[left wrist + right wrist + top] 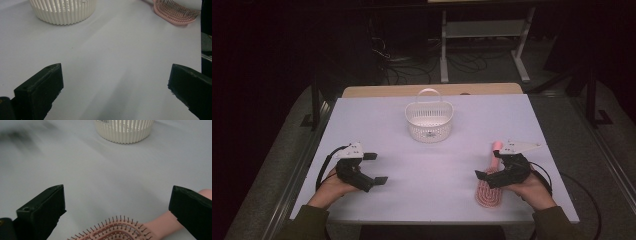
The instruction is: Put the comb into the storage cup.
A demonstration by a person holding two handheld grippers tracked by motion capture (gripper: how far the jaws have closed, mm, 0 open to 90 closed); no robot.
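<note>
Slatted basket point(429, 121) at the far middle of the table point(377, 115), hairbrush point(490, 189) near the front right edge, well apart from it. Left gripper point(375, 168) over the front left; right gripper point(488, 164) directly above the hairbrush, bristles point(117, 230) up between the spread jaws

The pink plastic hairbrush point(490, 192) has a smooth body and fine, dark-tipped bristles. The white slatted plastic basket point(429, 121) looks matt and ribbed. The pale bench point(432, 165) surface is smooth with a faint sheen. The gripper jaws are matt black plastic.
</note>
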